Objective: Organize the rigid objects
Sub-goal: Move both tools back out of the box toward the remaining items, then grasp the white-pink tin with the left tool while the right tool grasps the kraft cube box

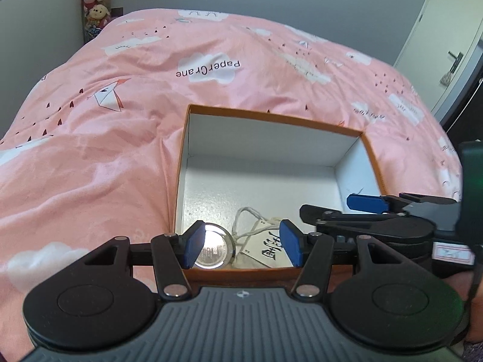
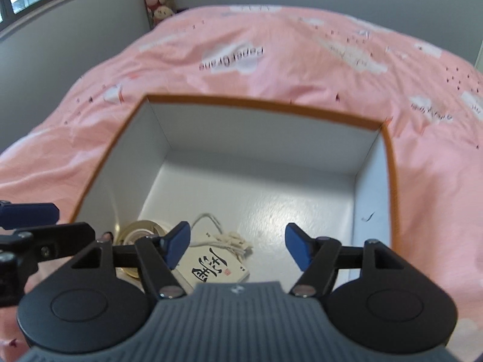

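Both hand-held grippers, left and right, hang spread and empty over the orange box on the bed, where a round tin lies beside a tag.

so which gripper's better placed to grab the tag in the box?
Right, probably. The right gripper is open with the tag just below its gap, inside the box. The left gripper is open too, but sits over the near wall, nearer the round tin.

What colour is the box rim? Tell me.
Orange-brown on the box rim, white inside; clearest in the right wrist view.
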### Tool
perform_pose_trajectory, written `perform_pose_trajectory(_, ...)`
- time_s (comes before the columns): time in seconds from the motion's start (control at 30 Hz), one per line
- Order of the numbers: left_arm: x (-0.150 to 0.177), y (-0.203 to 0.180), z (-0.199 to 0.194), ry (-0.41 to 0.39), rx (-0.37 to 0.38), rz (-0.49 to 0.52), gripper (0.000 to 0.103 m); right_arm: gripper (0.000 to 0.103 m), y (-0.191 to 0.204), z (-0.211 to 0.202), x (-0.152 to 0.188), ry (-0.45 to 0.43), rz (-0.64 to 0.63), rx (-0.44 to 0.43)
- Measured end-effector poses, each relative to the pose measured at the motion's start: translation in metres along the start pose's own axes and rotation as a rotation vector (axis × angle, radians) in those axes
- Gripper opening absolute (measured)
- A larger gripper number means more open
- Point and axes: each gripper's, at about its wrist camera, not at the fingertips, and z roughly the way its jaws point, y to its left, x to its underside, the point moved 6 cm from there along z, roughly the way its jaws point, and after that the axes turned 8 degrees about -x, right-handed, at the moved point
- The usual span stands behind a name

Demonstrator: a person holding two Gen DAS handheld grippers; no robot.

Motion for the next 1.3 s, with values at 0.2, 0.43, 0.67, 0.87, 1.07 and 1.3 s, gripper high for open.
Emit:
perform_pose_trajectory(0.2,0.009,0.001,-0.022,0.005,0.067,-0.025,0.066,0.069,0.008,-0.049,0.004,-0.067,-0.004,-0.067)
perform_pose_trajectory(0.43,0.042,-0.007,-0.027,0.012,0.087,0.030,0.066,0.061,0.015,-0.088,0.035,-0.086,0.024,-0.158)
perform_pose_trajectory(0.67,0.082,0.007,0.012,0.141,0.013,-0.010,0.065,0.053,0.013,-0.076,0.076,0.000,0.102,-0.213)
perform_pose_trajectory(0.87,0.105,0.030,0.046,0.212,-0.088,-0.057,0.063,0.053,0.013,-0.038,0.093,0.123,0.191,-0.254)
perform_pose_trajectory(1.07,0.123,0.029,0.057,0.238,-0.100,-0.030,0.055,0.056,0.031,-0.005,0.102,0.213,0.166,-0.257)
perform_pose_trajectory(1.3,0.138,0.029,0.059,0.208,-0.137,0.012,0.052,0.073,0.043,0.023,0.102,0.270,0.170,-0.245)
